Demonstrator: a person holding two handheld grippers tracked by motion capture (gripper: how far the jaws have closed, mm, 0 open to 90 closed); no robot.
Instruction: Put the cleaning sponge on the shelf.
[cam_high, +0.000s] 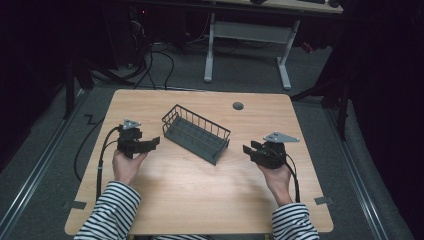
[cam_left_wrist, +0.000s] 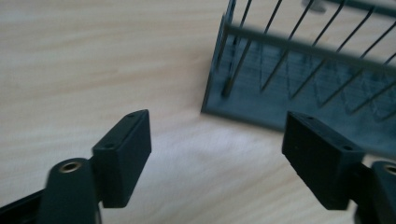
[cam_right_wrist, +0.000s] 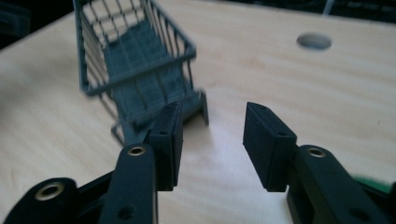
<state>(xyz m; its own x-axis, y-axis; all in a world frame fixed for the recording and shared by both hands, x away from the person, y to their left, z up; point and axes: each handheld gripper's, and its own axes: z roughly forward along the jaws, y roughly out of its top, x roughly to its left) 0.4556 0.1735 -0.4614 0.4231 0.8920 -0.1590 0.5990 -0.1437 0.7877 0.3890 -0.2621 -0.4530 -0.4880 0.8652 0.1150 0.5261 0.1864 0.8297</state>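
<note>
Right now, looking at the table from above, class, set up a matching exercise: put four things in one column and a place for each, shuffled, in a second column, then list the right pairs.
Things:
1. wire basket
2. left gripper
3. right gripper
4. round hole

Places:
A. in the tabletop near the far edge
B. middle of the table, lying at a slant
C. right of the basket, jaws open with nothing between them
D. left of the basket, jaws wide open with nothing between them

Pairs: 1-B, 2-D, 3-C, 4-A
</note>
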